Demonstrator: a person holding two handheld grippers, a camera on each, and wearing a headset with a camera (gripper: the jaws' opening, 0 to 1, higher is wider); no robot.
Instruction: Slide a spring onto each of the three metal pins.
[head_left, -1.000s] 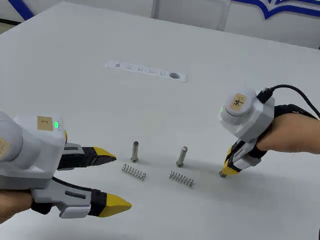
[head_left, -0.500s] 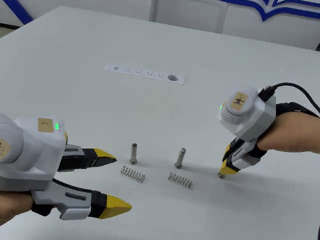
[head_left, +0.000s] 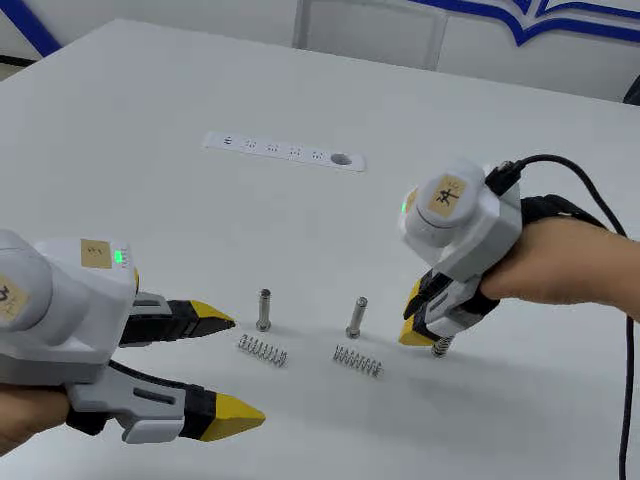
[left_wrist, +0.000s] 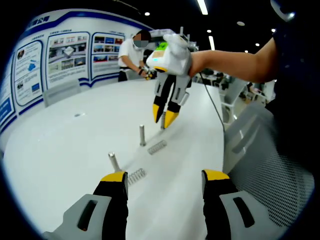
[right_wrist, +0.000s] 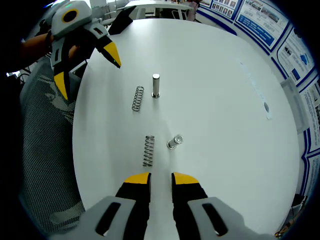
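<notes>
Two bare metal pins (head_left: 264, 308) (head_left: 356, 316) stand upright on the white table, each with a loose spring (head_left: 262, 350) (head_left: 357, 361) lying in front of it. A third pin (head_left: 440, 347), with what looks like a spring coiled on it, stands just right of my right gripper (head_left: 422, 328). That gripper's jaws are a narrow gap apart with nothing between them (right_wrist: 161, 177). They look along the table at the nearer pin (right_wrist: 174, 142) and spring (right_wrist: 148, 150). My left gripper (head_left: 228, 367) hovers wide open at the lower left, short of the left pin (left_wrist: 114, 161) and its spring (left_wrist: 136, 175).
A white power strip (head_left: 285, 150) lies farther back on the table (head_left: 150, 120). A black cable (head_left: 590, 200) runs off the right gripper. A grey mesh chair (left_wrist: 270, 150) stands at the table's near side. A person (left_wrist: 131, 55) stands at a far bench.
My right gripper has moved left off the third pin, leaving it standing with the spring on it. The left gripper has kept its place and stays open.
</notes>
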